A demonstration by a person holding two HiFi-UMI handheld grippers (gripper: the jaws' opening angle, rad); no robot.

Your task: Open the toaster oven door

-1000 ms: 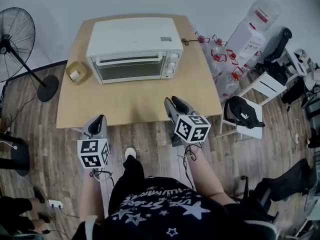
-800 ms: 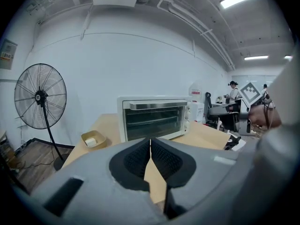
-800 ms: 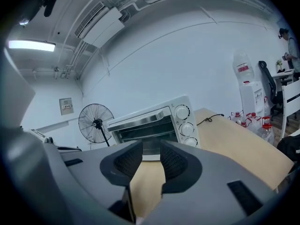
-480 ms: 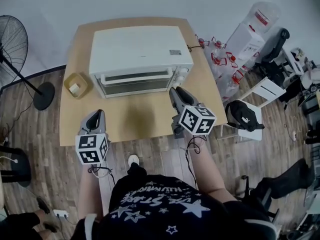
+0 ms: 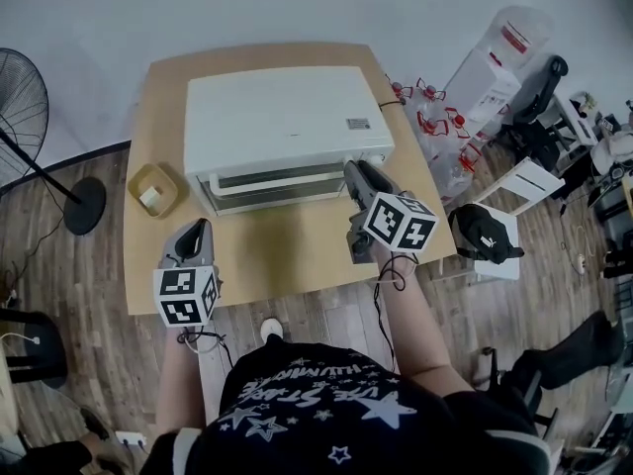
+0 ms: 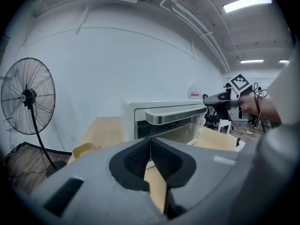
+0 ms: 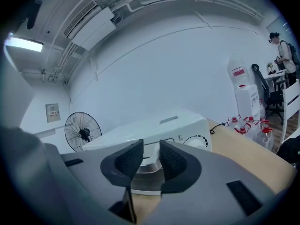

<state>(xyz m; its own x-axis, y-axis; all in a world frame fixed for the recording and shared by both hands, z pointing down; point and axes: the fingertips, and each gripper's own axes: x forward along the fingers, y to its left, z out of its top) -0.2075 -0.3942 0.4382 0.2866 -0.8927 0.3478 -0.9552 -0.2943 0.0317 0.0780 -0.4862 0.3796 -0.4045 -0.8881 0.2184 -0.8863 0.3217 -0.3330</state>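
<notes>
My right hand-held gripper, jaws just narrowed yet apart and empty, faces the closed toaster oven. My left hand-held gripper, jaws together and empty, hangs over the worktop.

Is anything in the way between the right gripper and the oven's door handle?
Nothing visible. The right gripper, its jaws apart and empty after closing slightly, points at the door handle over bare table. The small tray sits off to the left.

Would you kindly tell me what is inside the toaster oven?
The toaster oven has its door shut. Through its glass, the left gripper view shows only a dim interior; no item can be made out. From the head view its white top covers everything inside.
</notes>
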